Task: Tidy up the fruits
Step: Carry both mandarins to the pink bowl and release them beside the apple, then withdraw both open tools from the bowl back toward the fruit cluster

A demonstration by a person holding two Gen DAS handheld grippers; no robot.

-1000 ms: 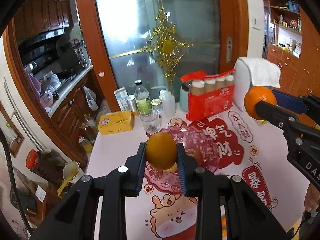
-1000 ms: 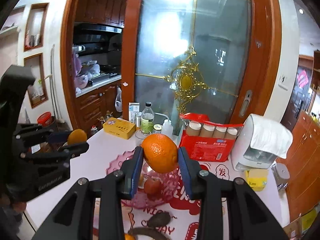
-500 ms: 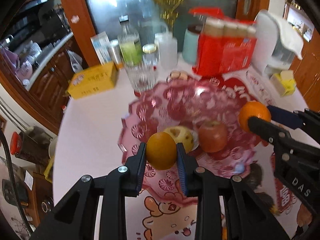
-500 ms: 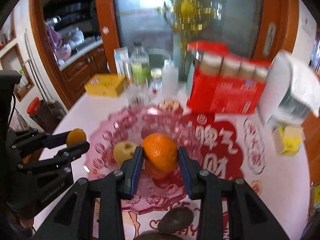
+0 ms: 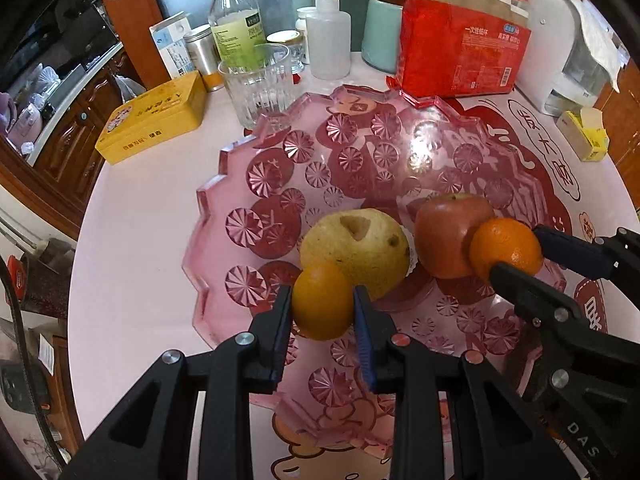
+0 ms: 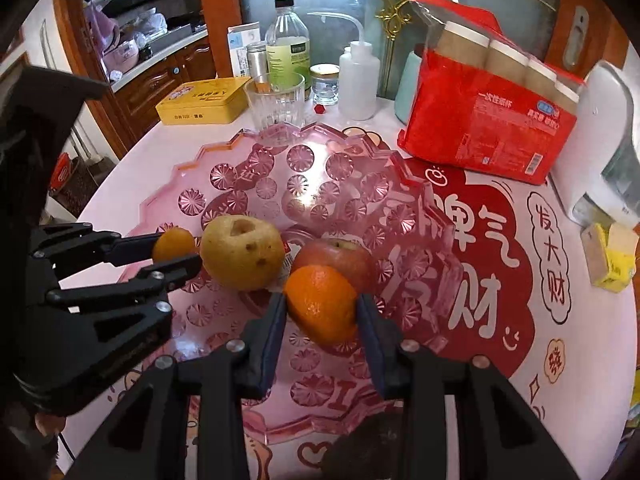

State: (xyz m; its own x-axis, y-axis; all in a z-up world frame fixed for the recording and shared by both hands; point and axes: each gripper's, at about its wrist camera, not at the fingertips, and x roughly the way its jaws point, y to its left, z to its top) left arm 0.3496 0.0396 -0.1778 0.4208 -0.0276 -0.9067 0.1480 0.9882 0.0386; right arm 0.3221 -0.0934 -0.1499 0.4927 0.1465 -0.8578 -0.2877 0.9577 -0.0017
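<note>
Two tools, each carrying one orange. My left tool (image 5: 322,307) stayed clamped on the smaller orange (image 5: 322,300), low over the pink dish (image 5: 248,184) beside the pear (image 5: 354,250), ready for setting down. My right tool (image 6: 321,312) held the larger orange (image 6: 322,304) against the apple (image 6: 340,258); its jaws had just been easing apart, pads seemingly still touching.
</note>
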